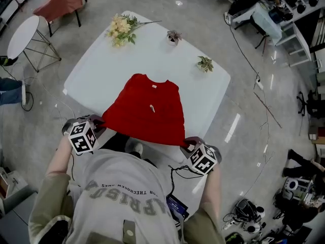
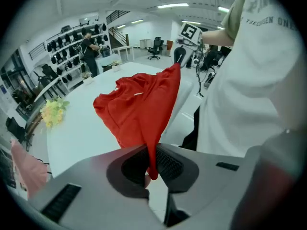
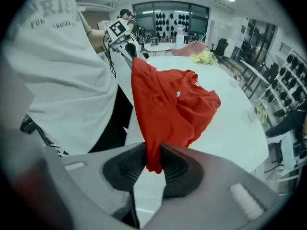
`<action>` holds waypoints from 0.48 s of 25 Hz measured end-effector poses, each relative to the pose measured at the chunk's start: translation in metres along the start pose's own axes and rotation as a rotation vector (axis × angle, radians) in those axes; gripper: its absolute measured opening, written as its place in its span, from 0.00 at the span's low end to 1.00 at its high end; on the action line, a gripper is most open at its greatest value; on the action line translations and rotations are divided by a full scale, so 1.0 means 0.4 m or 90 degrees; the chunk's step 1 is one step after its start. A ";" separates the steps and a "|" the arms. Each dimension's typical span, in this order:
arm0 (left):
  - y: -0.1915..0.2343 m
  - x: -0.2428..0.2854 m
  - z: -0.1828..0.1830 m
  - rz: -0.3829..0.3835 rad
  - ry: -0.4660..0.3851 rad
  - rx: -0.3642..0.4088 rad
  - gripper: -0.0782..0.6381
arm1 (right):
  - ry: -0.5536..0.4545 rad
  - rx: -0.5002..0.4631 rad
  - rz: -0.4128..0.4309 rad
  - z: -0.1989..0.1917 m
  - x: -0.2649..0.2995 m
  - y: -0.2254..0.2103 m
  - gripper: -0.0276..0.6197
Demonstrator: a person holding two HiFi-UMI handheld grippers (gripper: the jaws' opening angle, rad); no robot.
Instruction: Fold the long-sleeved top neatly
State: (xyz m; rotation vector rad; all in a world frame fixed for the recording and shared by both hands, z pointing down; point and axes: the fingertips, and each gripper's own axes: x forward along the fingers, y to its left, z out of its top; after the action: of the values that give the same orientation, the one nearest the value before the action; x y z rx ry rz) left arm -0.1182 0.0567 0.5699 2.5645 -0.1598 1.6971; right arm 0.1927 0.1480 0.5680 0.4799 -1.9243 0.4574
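Bright, even light for you here: ceiling strips [image 2: 172,5] glow over the white table [image 1: 91,70], and the glossy floor [image 1: 234,127] right of the table throws streaky glare. The red top [image 1: 147,111] on the table reads sharp, with shadows there faint and soft. Your gripper views bow hard, corners black; your pale shirt [image 2: 249,80] beside the table blurs.

yellow flowers [image 1: 120,28], a purple plant [image 1: 173,36] and a green plant [image 1: 205,63] sit on the white table [image 1: 91,70]

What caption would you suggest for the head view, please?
Left gripper and right gripper pinch the near corners of the red top on the white table.
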 end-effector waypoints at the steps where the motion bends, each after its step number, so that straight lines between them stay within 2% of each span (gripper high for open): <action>1: -0.016 -0.016 0.000 -0.017 0.001 -0.002 0.16 | -0.003 0.005 0.017 0.005 -0.019 0.008 0.18; 4: 0.005 -0.049 0.023 -0.030 -0.021 -0.023 0.16 | -0.021 0.016 0.031 0.033 -0.070 -0.023 0.18; 8: 0.118 -0.049 0.065 0.005 -0.047 -0.034 0.16 | -0.045 0.037 0.005 0.071 -0.094 -0.138 0.18; 12: 0.229 -0.026 0.096 0.028 -0.047 -0.042 0.16 | -0.035 0.060 -0.003 0.110 -0.088 -0.242 0.18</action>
State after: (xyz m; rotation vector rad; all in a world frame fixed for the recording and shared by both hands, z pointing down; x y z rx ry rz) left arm -0.0982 -0.0378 0.5446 2.5948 -0.2732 1.5840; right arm 0.2224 0.0474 0.5284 0.5628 -1.9602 0.5392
